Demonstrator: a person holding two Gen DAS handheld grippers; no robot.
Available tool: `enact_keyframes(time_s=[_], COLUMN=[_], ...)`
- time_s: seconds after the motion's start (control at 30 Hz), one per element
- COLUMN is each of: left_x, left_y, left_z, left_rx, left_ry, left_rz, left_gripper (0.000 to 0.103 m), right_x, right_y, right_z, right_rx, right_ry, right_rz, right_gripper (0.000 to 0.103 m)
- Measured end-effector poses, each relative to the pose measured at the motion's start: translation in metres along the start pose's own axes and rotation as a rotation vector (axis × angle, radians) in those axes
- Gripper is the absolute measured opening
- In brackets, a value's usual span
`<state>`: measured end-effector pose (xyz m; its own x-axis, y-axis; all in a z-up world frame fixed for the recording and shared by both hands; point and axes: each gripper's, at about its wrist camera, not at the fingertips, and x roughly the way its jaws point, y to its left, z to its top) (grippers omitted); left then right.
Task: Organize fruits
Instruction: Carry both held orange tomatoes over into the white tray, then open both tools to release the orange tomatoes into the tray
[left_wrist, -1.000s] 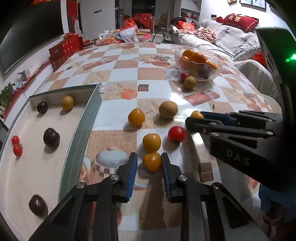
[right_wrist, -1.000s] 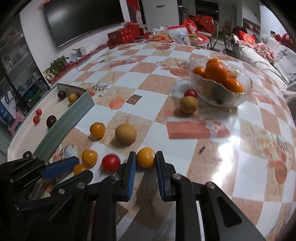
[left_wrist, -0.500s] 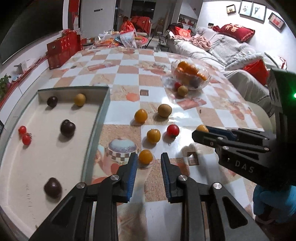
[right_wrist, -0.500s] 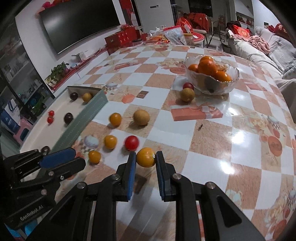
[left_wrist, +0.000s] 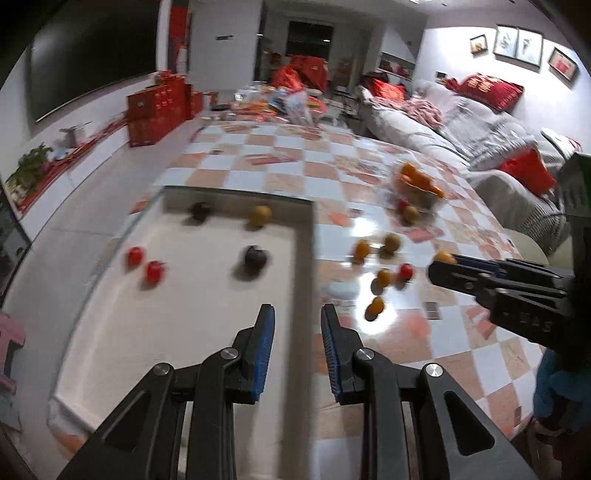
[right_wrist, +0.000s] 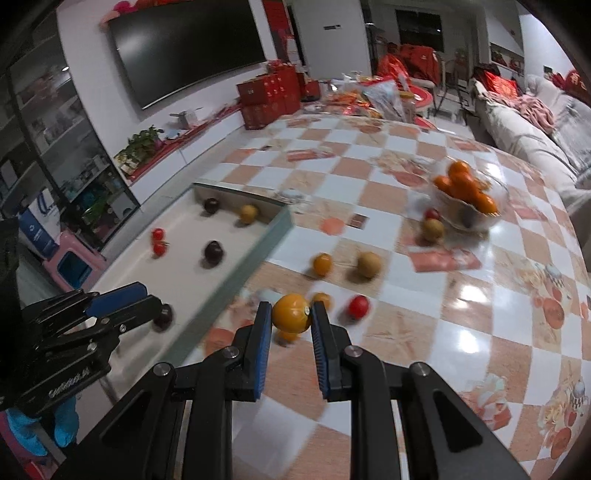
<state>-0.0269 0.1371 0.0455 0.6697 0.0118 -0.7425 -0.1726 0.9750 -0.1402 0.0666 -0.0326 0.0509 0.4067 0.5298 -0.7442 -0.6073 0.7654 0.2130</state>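
A: What do the right gripper's (right_wrist: 288, 319) jaws hold?
B: They're clamped on a yellow-orange fruit (right_wrist: 291, 312), lifted above the tabletop (right_wrist: 461, 339) beside the tray (right_wrist: 236, 275).
A: And the left gripper (left_wrist: 297, 326)?
B: Jaws apart, nothing between them, hanging over the tray's right wall.
A: What lies around?
B: Just beyond the held fruit sit a small orange fruit (right_wrist: 322, 300) and a red tomato (right_wrist: 358, 306); farther out another orange one (right_wrist: 322, 264) and a brown fruit (right_wrist: 368, 264). The glass bowl (right_wrist: 467, 206) of oranges stands well apart. Inside the tray: dark plums (right_wrist: 213, 252), two cherry tomatoes (right_wrist: 159, 242), a yellowish fruit (right_wrist: 248, 213).
A: Open room?
B: The tray floor near the left gripper is bare, as is the tabletop right of the tomato
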Motion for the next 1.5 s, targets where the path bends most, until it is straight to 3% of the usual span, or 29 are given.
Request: enact_keyframes(time_s=[0.4,0.53,0.93,1.33,1.4,1.43,1.5], left_x=[-0.016,-0.005,0.03,0.041,0.042,0.042,0.041], left_y=[0.083,0.102,0.114,0.111,0.112,0.113,0.114], left_z=[-0.01,-0.011,-0.016,-0.02,-0.021,-0.021,-0.022], left_rx=[-0.025,-0.024,-0.028,-0.025,-0.035,-0.04,-0.044], left_ry=[0.007,0.05,0.119,0.153,0.154,0.154,0.152], left_rz=[0.137,0.163,0.21,0.217,0.213,0.21,0.212], left_gripper=[0.028,0.028,0.028,0.028,0.028,0.028,0.029], right_x=[0.029,0.049,0.111,0.129,0.128,0.127,0.124], right_y=[0.082,0.108,0.135,0.141,0.139,0.138,0.136], right_z=[0.011,0.015,0.021,0.013,0.013,0.014,0.016], right_rx=[-0.076,-0.092,-0.123,-0.139,-0.126,-0.122,-0.111], right_ry=[0.04,0.072,0.16,0.216,0.215,0.214,0.2], right_rz=[0.094,0.126,0.087,0.093,0.105,0.109,0.112], right_gripper=[0.023,0.023,0.023,0.024,0.033,0.05,0.065])
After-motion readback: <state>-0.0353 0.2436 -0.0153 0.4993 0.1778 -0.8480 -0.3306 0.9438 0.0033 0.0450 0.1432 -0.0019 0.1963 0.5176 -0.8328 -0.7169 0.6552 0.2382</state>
